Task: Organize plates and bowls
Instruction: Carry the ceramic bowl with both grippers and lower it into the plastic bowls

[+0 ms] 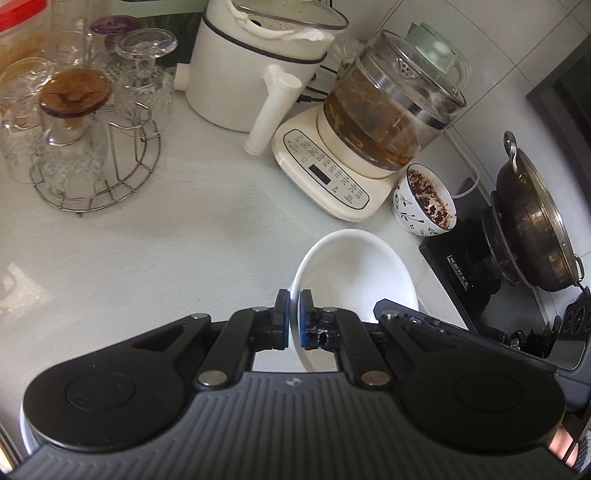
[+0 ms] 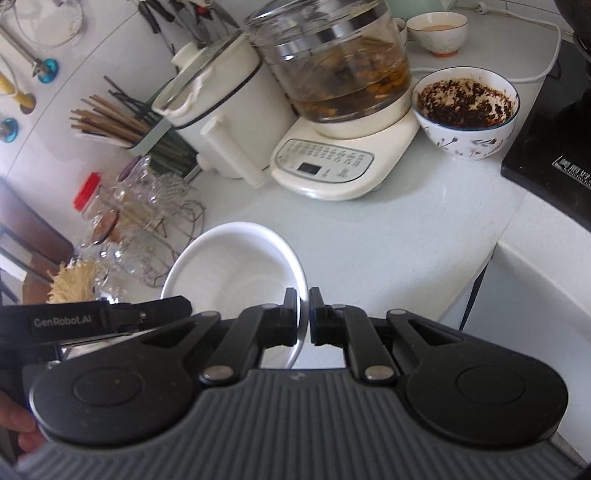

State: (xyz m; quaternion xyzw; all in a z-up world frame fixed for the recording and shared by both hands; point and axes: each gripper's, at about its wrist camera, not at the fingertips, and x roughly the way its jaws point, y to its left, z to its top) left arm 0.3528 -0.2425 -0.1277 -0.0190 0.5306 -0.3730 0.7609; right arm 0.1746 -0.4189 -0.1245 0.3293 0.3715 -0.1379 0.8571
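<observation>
2 grippers share 1 white bowl above the pale desk [image 1: 129, 258], each pinching an opposite side of its rim. Behind it, the white pot with a long handle [image 1: 255, 70] stands at the back of the desk, just beside the glass kettle [image 1: 391, 107] of brown liquid on its cream base with a button panel. To the right, a dark wok [image 1: 535, 221] sits on a black cooktop. At the left, a wire rack [image 1: 96, 173] carries upturned glasses.

The white bowl [image 1: 354, 273] is held tilted in front of the kettle base, near the cooktop's edge, and looks empty. The left gripper [image 1: 294, 319] has its blue-padded fingers pressed on the bowl's left rim, 1 inside and 1 outside. In the right wrist view the right gripper [image 2: 303, 317] has its fingers closed on the bowl's [image 2: 236, 266] right rim in the same way.

A patterned bowl [image 2: 467, 114] smeared with dark residue stands just beside the kettle base, between it and the cooktop. A smaller cup [image 2: 437, 31] of light liquid sits farther back.
</observation>
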